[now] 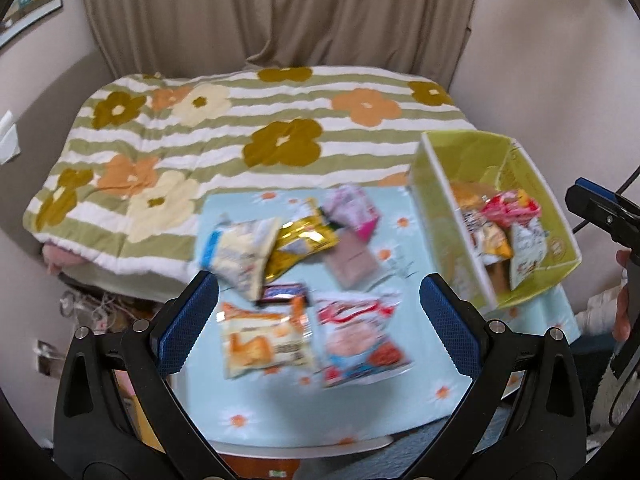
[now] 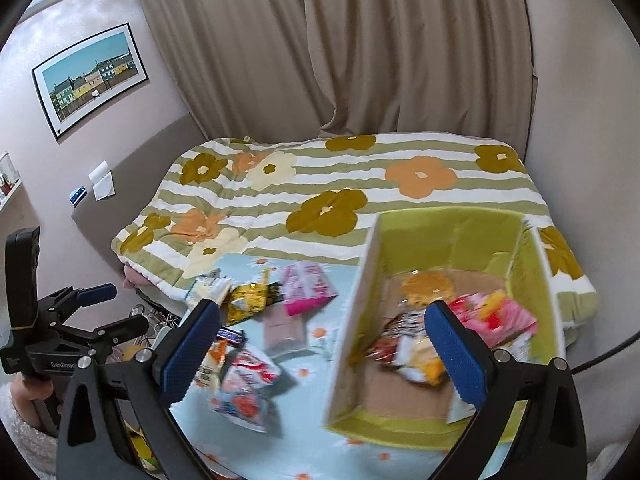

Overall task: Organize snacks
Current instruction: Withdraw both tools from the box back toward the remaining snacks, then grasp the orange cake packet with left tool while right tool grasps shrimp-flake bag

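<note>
Several snack packets lie on a light blue flowered cloth [image 1: 280, 412]: an orange-white packet [image 1: 264, 336], a red-white packet [image 1: 360, 340], a gold packet [image 1: 300, 240], a white-blue packet [image 1: 240, 256], a pink box [image 1: 352, 208], a brownish pack [image 1: 352, 264] and a dark bar [image 1: 282, 294]. A green-lined cardboard box [image 2: 352, 320] at the right holds several packets [image 2: 492, 316]. My left gripper [image 1: 318, 326] is open and empty above the packets. My right gripper [image 2: 322, 354] is open and empty over the box's near wall.
A bed with a striped flowered quilt [image 1: 240, 136] lies behind the table. Beige curtains [image 2: 360, 60] hang behind it. A framed picture [image 2: 90, 78] hangs on the left wall. Cables and clutter [image 1: 96, 308] lie on the floor at the left.
</note>
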`<state>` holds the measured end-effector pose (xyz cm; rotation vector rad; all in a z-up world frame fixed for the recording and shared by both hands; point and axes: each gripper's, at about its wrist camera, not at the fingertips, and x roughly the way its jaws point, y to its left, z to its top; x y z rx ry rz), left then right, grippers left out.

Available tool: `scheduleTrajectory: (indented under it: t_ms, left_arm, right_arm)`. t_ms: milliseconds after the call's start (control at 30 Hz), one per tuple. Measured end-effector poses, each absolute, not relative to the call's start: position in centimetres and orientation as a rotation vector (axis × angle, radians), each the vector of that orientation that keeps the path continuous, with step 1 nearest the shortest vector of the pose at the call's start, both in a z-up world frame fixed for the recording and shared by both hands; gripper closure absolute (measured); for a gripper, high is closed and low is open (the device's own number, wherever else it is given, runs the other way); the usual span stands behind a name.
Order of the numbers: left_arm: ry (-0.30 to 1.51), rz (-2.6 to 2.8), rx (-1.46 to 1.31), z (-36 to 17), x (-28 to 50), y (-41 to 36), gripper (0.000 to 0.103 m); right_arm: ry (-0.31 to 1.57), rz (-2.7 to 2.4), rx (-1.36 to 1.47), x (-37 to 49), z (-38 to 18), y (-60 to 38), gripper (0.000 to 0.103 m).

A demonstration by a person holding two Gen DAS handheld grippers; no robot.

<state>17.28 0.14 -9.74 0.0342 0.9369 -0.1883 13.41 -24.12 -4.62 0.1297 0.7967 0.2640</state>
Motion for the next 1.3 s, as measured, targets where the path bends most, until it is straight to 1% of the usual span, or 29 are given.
scheduleTrajectory:
  t_ms: [133, 267, 433, 767, 1000, 1133, 1300]
  left_arm:
    - [0.967, -0.207, 0.006, -11.0, 17.1, 3.9, 0.003]
    - [1.02, -0.241, -0.026, -13.3, 17.1, 7.3, 0.003]
    - [1.095, -0.29, -0.074, -16.8, 18.1, 9.0, 0.003]
    - [1.268, -0.369, -0.123, -25.3, 20.4, 7.6, 0.003]
    - [1.285, -0.324, -0.114, -28.6, 21.3, 6.4, 0.003]
    - [1.323, -0.283, -0.093, -30.4, 22.0, 5.9, 0.003]
    - [1.318, -0.223, -0.063, -31.3, 22.6, 5.4, 0.003]
  right_arm:
    - [0.803, 0.237, 0.124, 12.7, -5.7, -20.0, 0.001]
    - [0.83, 0.217, 0.143, 12.2, -7.4, -16.9, 0.001]
    - [0.895, 0.195, 0.194, 11.7, -10.2, -14.4, 0.001]
    - [1.05, 0.164, 0.272, 12.2, -18.0, -12.9, 0.001]
    - [1.104, 0.2, 0.326, 13.3, -22.5, -13.1, 0.001]
    - [1.15, 0.185, 0.37, 13.9, -24.3, -13.8, 0.001]
    - [1.184, 0.193, 0.414, 14.2, -25.4, -14.8, 0.001]
